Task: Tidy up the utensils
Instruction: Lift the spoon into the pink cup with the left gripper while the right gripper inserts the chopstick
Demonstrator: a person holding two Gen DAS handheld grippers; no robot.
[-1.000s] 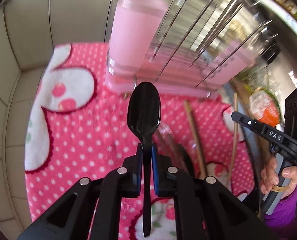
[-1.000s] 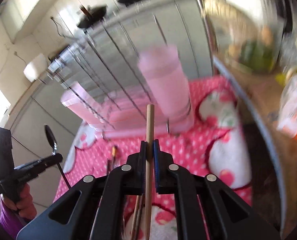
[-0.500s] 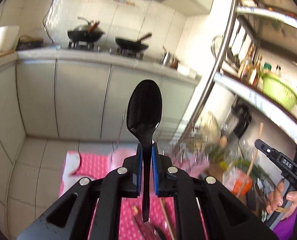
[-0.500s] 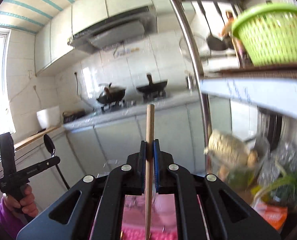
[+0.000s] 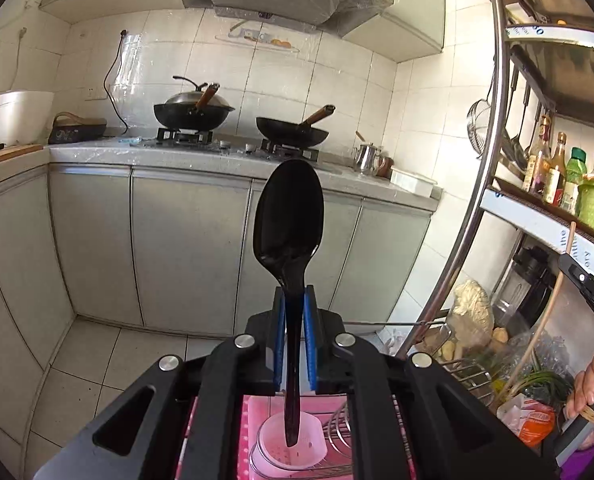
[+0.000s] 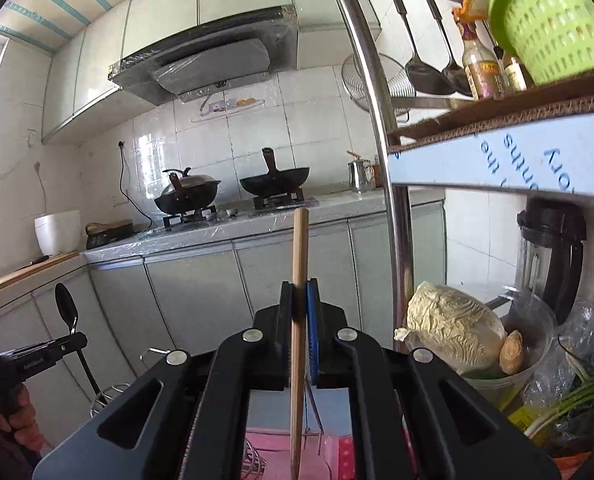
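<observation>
My left gripper [image 5: 293, 312] is shut on a black plastic spoon [image 5: 289, 224], held upright with the bowl up; its handle end hangs over the open mouth of a pink cup [image 5: 291, 446] in a wire rack [image 5: 337, 436] below. My right gripper [image 6: 299, 304] is shut on a wooden chopstick [image 6: 299, 264], held upright. The left gripper with the spoon [image 6: 67, 308] shows at the lower left of the right wrist view. The right gripper [image 5: 589, 284] and its chopstick [image 5: 553, 300] show at the right edge of the left wrist view.
A pink dotted cloth [image 5: 243, 440] lies under the rack. A steel shelf post [image 5: 485, 152] stands at right, with bottles [image 5: 553, 172] and a green basket [image 6: 549, 20]. Cabbage [image 6: 453, 328] and greens sit on the lower shelf. Two woks [image 5: 193, 112] sit on the far stove.
Both grippers tilted upward from looking down at the pink cloth and rack to facing the kitchen counter. The pink cup now sits directly below the spoon's handle. Both grips stayed shut.
</observation>
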